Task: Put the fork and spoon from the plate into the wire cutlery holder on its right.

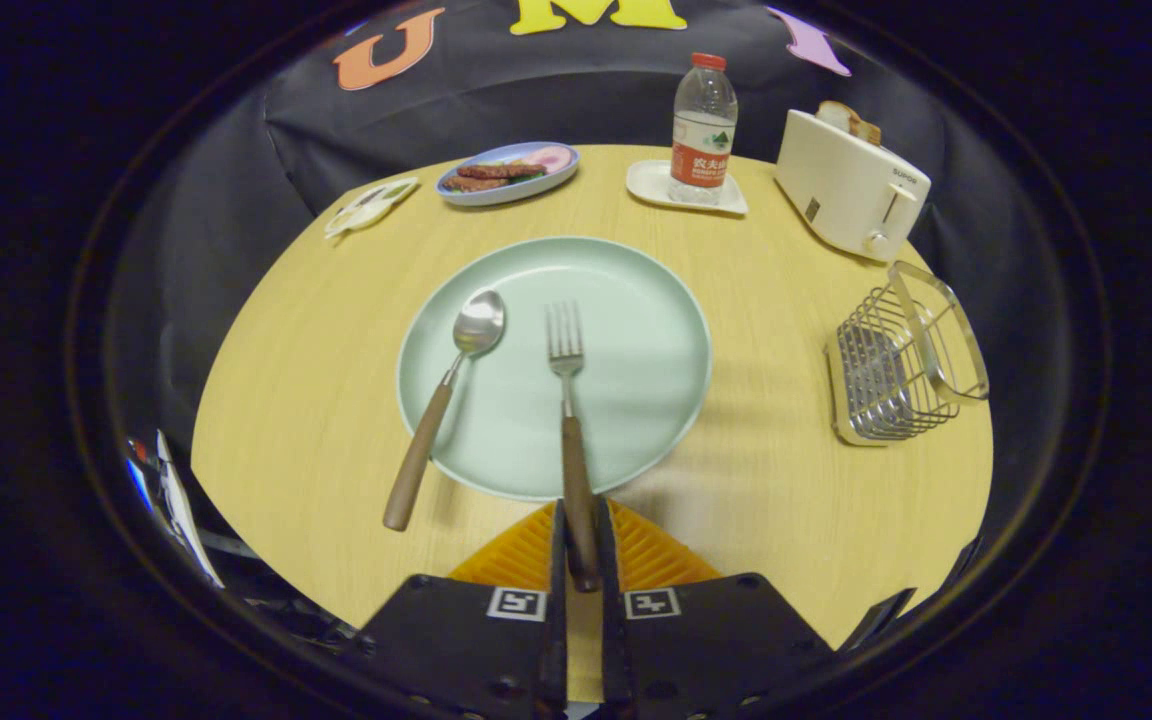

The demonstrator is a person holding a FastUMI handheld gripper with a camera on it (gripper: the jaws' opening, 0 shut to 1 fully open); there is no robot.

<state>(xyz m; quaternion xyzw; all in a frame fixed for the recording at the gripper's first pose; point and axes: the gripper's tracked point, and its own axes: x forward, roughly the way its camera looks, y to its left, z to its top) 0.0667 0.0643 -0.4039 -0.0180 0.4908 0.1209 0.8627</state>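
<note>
Gripper [581, 560] pinched narrow on the fork [569, 420] handle's near end, tines on the plate [636, 300] (spoon [446, 400] waits alongside), so it's pickup time — next, lift and swing right to the wire holder [901, 360].

Even, moderately bright overhead light falls on the surface [786, 500], while the surroundings stay dim. Soft shadows lie just beside the spoon [441, 400] and the fork [568, 400], with mild sheen on the plate [636, 300]. Fisheye distortion bends the far and side edges; focus is sharp mid-scene, softer around the rim.
</note>
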